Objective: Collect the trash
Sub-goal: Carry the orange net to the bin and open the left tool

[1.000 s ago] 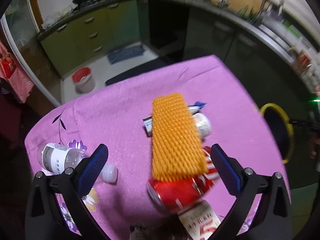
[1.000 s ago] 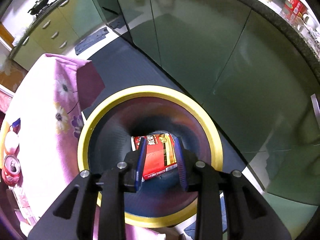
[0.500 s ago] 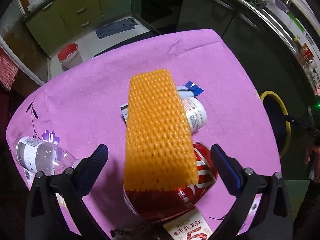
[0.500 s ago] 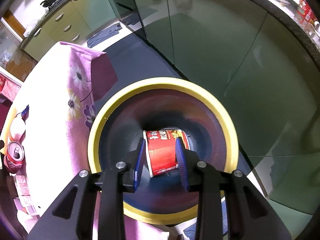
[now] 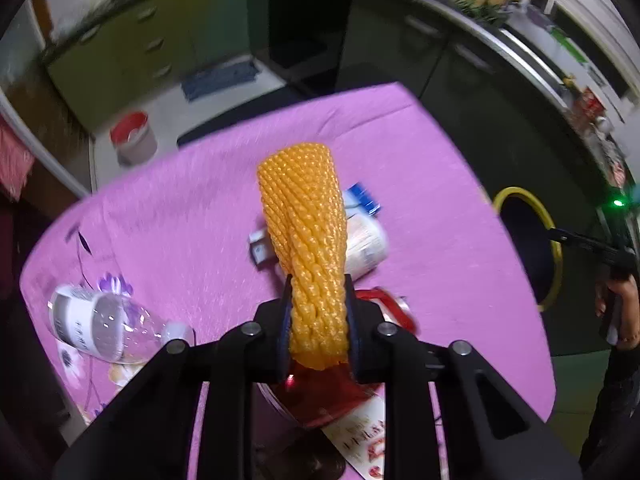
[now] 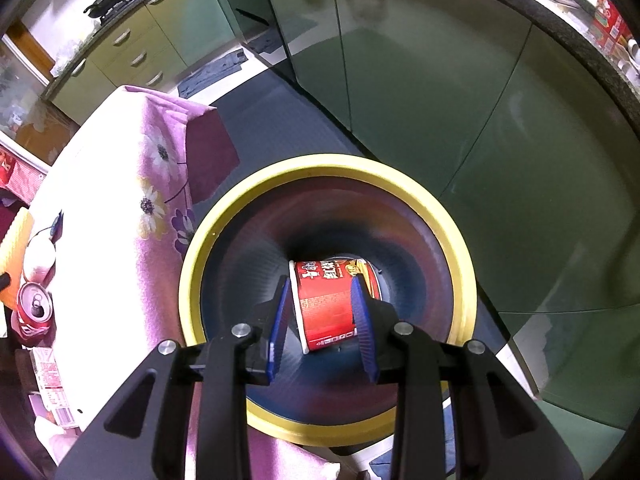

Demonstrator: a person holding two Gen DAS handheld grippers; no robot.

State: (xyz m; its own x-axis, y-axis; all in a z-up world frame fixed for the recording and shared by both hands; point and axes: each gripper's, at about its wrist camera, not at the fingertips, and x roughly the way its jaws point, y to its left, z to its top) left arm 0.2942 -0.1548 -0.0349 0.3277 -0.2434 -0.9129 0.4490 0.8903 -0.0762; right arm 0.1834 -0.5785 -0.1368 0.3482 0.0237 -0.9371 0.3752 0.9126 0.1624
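A kitchen with green cabinets [image 6: 132, 56] and a dark countertop [image 5: 500, 36] surrounds a table under a purple flowered cloth [image 5: 192, 216]. Beside the table stands a dark bin with a yellow rim [image 6: 460, 256], a red instant-noodle cup [image 6: 328, 304] lying inside it. On the cloth lie a clear plastic bottle [image 5: 100, 322], a red soda can [image 5: 332, 392] and a white cup [image 5: 366, 240]. The left gripper [image 5: 317, 322], pointing steeply down, has just been closing and now pinches the lower end of an orange foam net sleeve [image 5: 308, 236]. The right gripper [image 6: 320, 320] hangs above the bin, jaws narrowly apart, the noodle cup seen between them below.
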